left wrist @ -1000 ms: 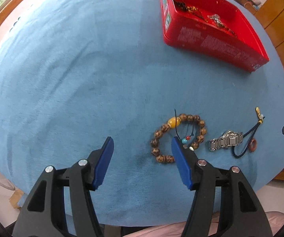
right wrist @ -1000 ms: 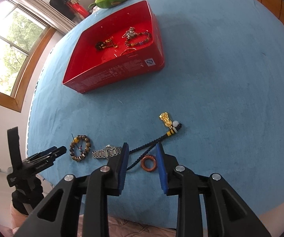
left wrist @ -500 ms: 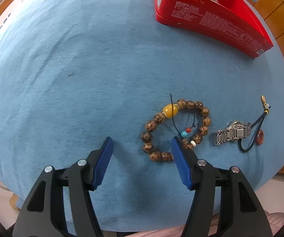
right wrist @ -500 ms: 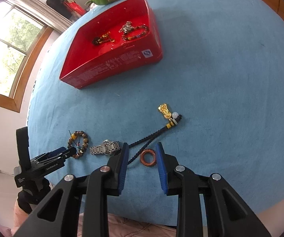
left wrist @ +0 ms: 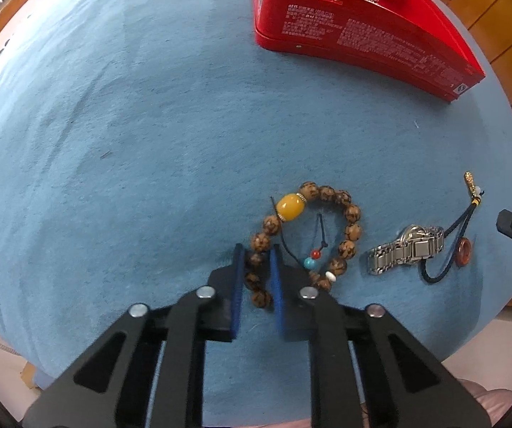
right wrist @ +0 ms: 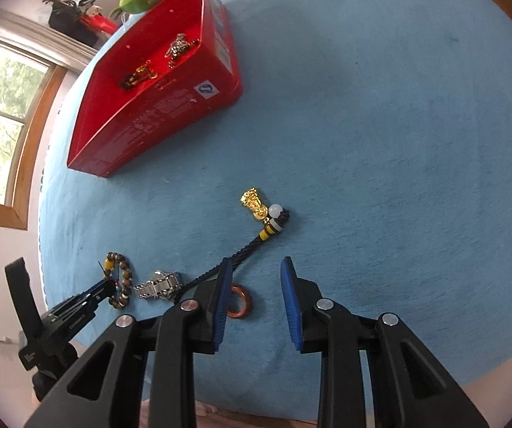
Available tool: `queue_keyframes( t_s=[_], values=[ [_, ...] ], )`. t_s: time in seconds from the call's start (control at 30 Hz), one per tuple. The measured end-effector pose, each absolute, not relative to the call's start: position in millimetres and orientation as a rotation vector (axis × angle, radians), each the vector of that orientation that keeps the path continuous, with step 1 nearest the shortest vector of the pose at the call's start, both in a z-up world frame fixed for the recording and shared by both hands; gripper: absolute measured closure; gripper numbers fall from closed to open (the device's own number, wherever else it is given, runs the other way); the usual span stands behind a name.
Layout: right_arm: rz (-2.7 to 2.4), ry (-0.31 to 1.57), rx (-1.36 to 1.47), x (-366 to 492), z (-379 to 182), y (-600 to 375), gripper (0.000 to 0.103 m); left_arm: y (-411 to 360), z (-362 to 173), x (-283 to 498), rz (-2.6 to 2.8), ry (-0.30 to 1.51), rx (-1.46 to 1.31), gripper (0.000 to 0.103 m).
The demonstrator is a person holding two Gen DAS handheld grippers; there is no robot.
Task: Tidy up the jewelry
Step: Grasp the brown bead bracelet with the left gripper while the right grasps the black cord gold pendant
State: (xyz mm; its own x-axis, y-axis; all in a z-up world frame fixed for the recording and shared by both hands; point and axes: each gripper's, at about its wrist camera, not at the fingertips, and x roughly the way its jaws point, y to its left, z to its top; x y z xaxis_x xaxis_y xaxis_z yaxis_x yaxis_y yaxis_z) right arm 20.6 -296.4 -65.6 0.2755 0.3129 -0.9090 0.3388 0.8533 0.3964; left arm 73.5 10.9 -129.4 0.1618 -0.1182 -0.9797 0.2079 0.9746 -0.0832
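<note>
We find the left gripper (left wrist: 257, 267) pointing steeply down at the blue cloth (left wrist: 131, 135), its jaws having just been closing. They now stand nearly together, and the lower-left run of the bead bracelet (left wrist: 348, 230) sits between the blue pads (left wrist: 237, 285), which press on the beads from both sides. The rest of the bracelet loop lies flat on the cloth, its large yellow bead (left wrist: 290, 207) at about twelve o'clock of the loop, small red and turquoise beads on a dark cord inside it.

At three o'clock from the bracelet, just beside it, lies the steel watch (left wrist: 407, 249). Touching the watch's far end is a dark cord charm (left wrist: 466, 217) with a gold piece at its outer end and a reddish-brown ring (left wrist: 464, 251) at its near end.

We record the right gripper (right wrist: 254, 292) partly open, holding nothing. Its left pad (right wrist: 220, 303) stands over the ring (right wrist: 239, 305), covering its left edge in this view; we cannot tell whether it touches.

The red box (right wrist: 156, 114) stands at eleven o'clock in the right wrist view, well apart from the loose pieces, with a few jewelry items (right wrist: 179, 48) already inside.
</note>
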Motion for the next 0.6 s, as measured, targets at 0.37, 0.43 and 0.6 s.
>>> queue_keyframes(
  t_s=[0.37,0.43,0.6],
  values=[
    [-0.088,1.366,0.606,42,-86,-295,0.074,25,-126,91,-0.257,1.401,0.049,0.093],
    [-0.096,1.382,0.597,46,-91,-294,0.074,29,-127,91,-0.261,1.403,0.047,0.093],
    [-0.118,1.38,0.552,54,-96,-286,0.073,30,-123,92,-0.268,1.41,0.041,0.092]
  ],
)
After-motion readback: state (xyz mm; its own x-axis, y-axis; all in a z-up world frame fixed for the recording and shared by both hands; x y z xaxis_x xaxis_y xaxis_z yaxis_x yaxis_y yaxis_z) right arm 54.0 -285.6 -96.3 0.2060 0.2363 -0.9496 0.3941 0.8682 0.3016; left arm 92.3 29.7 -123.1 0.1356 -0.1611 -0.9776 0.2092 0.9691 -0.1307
